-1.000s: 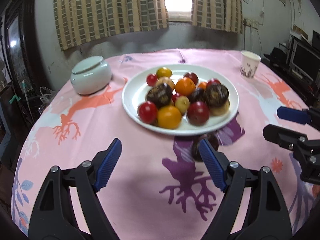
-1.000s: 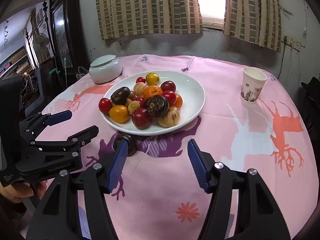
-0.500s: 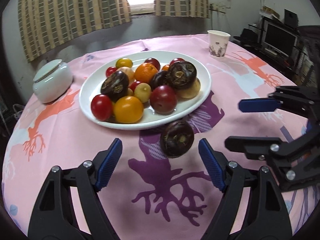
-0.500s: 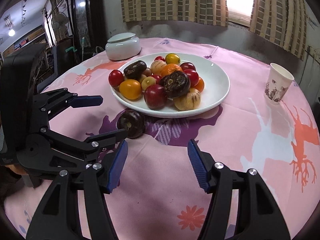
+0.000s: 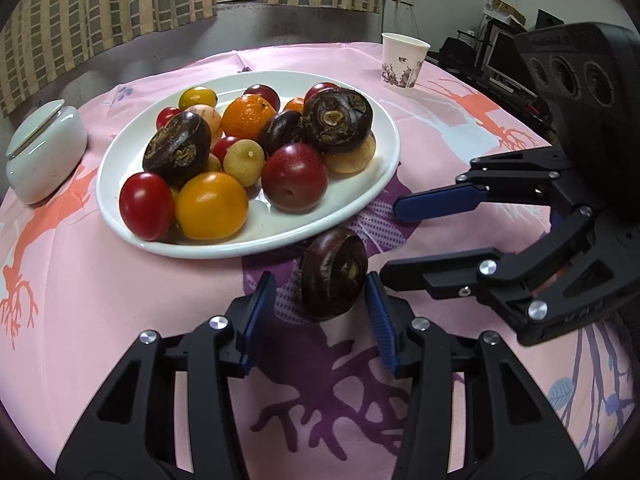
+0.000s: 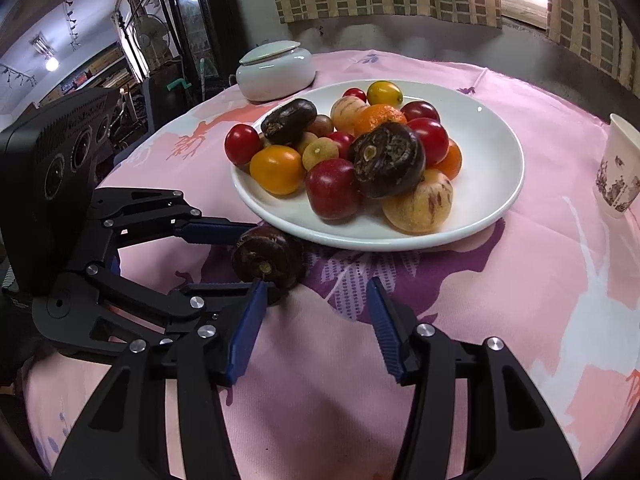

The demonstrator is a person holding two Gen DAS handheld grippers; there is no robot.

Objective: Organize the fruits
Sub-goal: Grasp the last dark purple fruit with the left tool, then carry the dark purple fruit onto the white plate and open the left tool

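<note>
The left hand-held gripper (image 5: 320,312) has come down around a dark purple fruit (image 5: 334,272) lying on the bench just beside the white plate (image 5: 384,184) of fruit; its jaws are closing, not yet clearly clamped. The right hand-held gripper (image 6: 316,320), closing on nothing, waits near. Pickup seems imminent.

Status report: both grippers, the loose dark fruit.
Left gripper closing around dark fruit, beside plate. Right gripper closing, empty. Nothing in the way.
</note>
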